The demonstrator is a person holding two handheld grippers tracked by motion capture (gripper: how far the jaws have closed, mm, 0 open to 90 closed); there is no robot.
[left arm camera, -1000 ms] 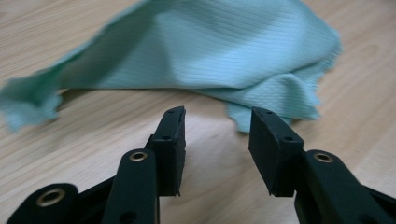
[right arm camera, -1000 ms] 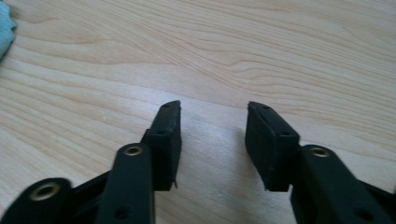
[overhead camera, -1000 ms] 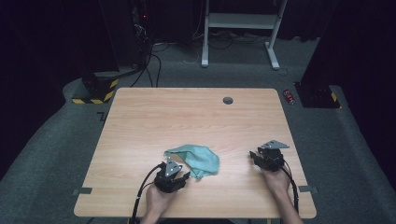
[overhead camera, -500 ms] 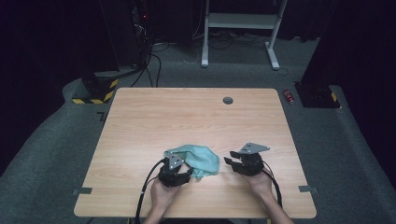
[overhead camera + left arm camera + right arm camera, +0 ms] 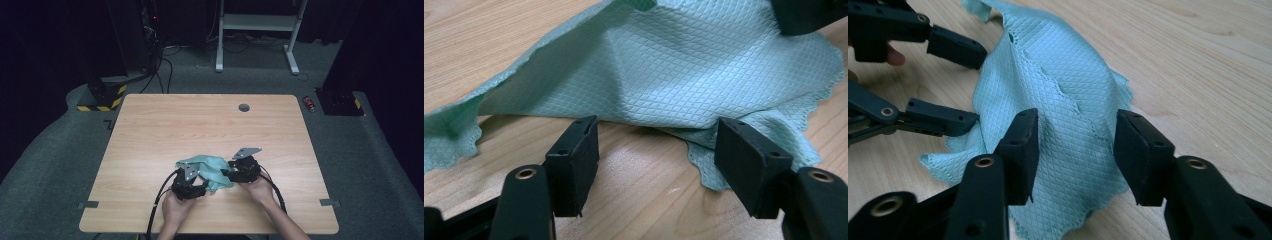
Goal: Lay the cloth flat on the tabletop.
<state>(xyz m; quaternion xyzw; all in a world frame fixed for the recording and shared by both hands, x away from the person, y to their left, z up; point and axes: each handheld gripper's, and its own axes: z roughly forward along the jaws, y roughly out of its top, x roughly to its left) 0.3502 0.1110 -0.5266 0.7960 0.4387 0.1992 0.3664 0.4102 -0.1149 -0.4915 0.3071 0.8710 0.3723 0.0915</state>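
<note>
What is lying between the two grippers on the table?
A crumpled teal cloth lies between the left gripper and right gripper, seen from the high view.

Both forearms reach over the near edge of the desk (image 5: 150,130). The left gripper (image 5: 196,187) has just been opening its jaws, nothing pinched. The right gripper (image 5: 229,174), jaws apart, points toward it.

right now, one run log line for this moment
left tool: open, jaws just opened, short of cloth | right tool: open, jaws astride cloth ridge, not pressing | cloth: crumpled on table
</note>
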